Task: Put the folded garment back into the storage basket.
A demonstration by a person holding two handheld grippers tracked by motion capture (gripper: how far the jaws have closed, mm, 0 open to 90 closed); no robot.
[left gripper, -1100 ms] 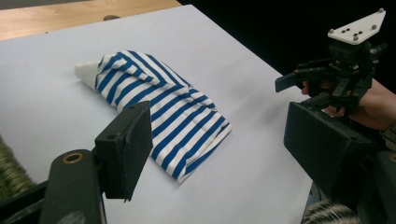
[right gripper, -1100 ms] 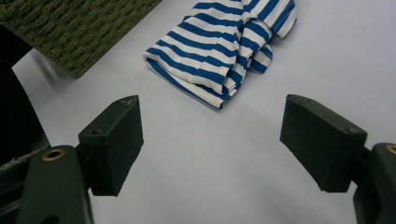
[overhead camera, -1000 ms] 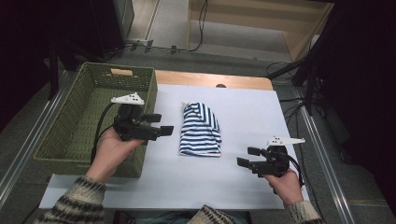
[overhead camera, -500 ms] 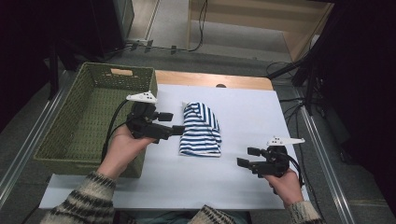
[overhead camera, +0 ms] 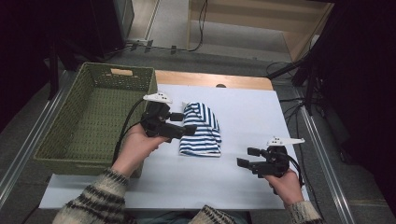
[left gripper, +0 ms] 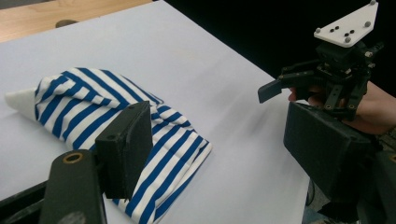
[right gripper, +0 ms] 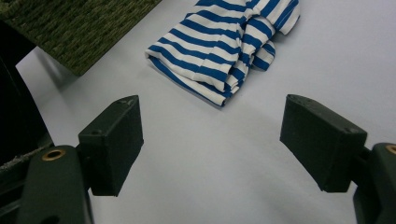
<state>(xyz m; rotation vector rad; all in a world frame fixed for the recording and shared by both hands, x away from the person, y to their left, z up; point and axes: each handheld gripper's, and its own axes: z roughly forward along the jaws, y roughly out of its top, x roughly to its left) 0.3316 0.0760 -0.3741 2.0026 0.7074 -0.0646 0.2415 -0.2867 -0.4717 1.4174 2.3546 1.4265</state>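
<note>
Here, a folded blue-and-white striped cloth [overhead camera: 201,130] lies at the middle of the high view, flat on the white table top [overhead camera: 261,112]. The left gripper [overhead camera: 183,123] sits just left of centre, its spread jaws reaching over the cloth's left edge; whether they touch the fabric cannot be told. In the left gripper view the near jaw stands in front of the striped cloth [left gripper: 88,107] at lower left and the other jaw rises at lower right, with nothing pinched between them. The right gripper [overhead camera: 248,157] rests at the lower right of the high view, well apart from the cloth, its jaws spread and empty over bare table. In the right gripper view the cloth [right gripper: 224,46] lies at the top centre, beyond both jaws. A green woven basket [overhead camera: 65,140] stands at the left of the high view, beside the table top.
</note>
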